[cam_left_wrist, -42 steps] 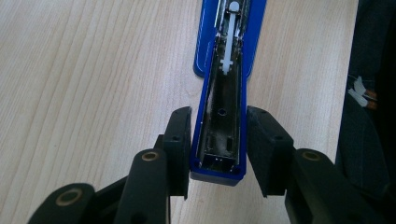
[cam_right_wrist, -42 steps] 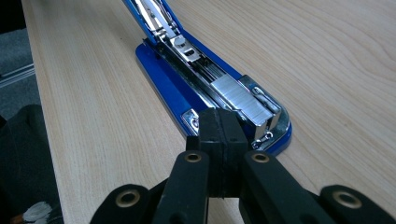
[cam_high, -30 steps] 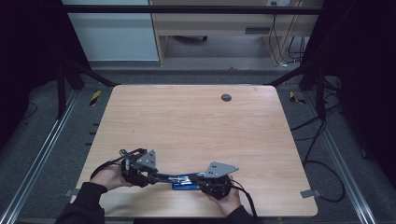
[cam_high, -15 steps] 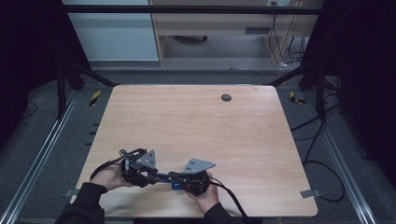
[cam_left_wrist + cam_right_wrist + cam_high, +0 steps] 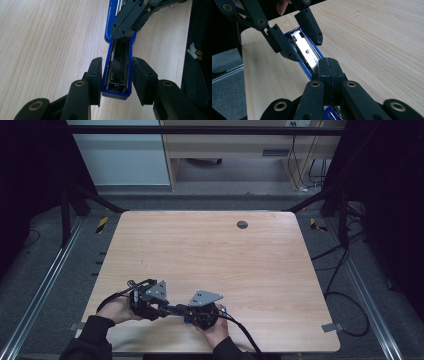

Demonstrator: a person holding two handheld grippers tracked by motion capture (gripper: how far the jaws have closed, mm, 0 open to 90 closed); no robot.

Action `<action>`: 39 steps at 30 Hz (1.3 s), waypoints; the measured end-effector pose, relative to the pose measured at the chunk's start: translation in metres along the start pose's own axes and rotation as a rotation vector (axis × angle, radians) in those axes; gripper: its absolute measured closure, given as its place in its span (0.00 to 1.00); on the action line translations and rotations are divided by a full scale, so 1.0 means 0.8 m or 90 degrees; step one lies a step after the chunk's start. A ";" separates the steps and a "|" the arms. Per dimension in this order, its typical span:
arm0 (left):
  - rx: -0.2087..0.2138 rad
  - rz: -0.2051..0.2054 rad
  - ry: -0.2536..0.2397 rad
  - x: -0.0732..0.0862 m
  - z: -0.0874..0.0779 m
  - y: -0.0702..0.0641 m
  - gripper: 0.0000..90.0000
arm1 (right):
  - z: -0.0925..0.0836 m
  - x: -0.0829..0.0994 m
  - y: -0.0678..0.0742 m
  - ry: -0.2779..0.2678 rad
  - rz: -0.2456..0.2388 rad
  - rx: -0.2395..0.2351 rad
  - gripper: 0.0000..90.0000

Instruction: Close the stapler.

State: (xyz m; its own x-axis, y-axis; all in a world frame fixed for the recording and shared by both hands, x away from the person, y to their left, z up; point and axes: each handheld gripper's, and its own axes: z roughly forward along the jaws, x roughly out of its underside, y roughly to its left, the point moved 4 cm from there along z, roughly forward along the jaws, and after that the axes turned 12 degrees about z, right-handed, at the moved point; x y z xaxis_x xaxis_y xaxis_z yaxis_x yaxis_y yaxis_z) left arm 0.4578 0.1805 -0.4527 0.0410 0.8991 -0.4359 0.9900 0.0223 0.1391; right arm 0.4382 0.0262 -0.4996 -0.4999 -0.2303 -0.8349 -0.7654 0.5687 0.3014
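Left hand-held gripper [image 5: 117,80]: I see its jaws clamping the blue stapler [image 5: 117,72].
Right hand-held gripper [image 5: 329,67]: pressed together, tips in the stapler's open tray.

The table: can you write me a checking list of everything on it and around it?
Surface: wooden table, pale, with a small dark round spot near the far edge.
Job's things: blue stapler, opened up, metal channel showing.
Clutter: nothing seen.
Tongs: left tongs clamp the stapler's sides; right tongs shut, tips on the metal channel.
Cables: one trails from the right tongs; more lie on the floor at right.
Surroundings: grey floor, metal rails, wooden furniture behind.
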 end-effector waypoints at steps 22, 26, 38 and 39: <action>-0.118 -0.076 -0.130 -0.004 -0.039 0.012 0.46 | 0.000 0.000 -0.001 -0.002 0.005 -0.003 1.00; -0.177 -0.124 -0.167 0.001 -0.044 0.017 0.46 | -0.001 0.000 -0.001 -0.001 0.005 -0.003 1.00; -0.367 -0.260 -0.256 0.027 -0.045 0.013 0.47 | -0.001 0.000 -0.002 0.004 0.003 0.000 1.00; -0.378 -0.271 -0.262 0.029 -0.046 0.011 0.47 | -0.002 0.000 -0.003 0.005 0.002 0.001 1.00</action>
State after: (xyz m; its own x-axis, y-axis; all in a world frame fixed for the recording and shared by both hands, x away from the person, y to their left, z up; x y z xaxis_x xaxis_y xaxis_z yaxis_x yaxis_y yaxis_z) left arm 0.4628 0.2172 -0.4289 -0.1604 0.5331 -0.8307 0.7014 0.6537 0.2841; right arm 0.4392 0.0238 -0.4999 -0.5057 -0.2343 -0.8303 -0.7631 0.5703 0.3038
